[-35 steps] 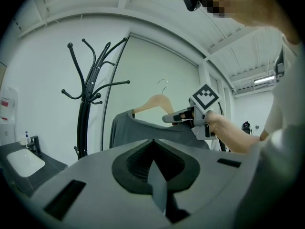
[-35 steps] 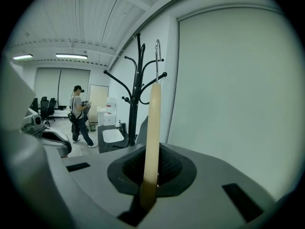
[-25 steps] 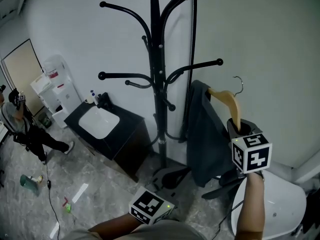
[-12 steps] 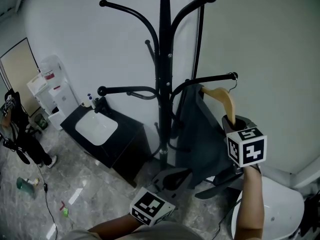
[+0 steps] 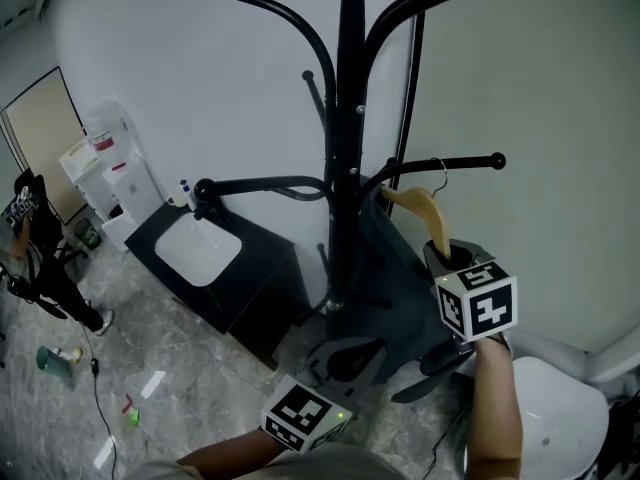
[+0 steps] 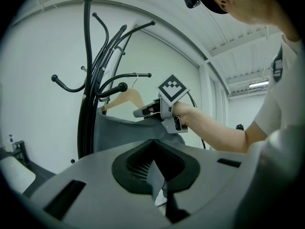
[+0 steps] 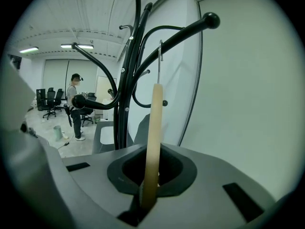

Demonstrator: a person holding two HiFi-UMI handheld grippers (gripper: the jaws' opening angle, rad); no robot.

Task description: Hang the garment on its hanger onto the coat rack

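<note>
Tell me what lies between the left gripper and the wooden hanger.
Only the gray garment: it runs from the left gripper, whose jaws pinch its lower edge, up to the wooden hanger. The left gripper view shows it.

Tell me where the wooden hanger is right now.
The wooden hanger sits right of centre in the head view, clamped in the right gripper, grey garment draped on it, its hook close by the lower right arm of the coat rack.
</note>
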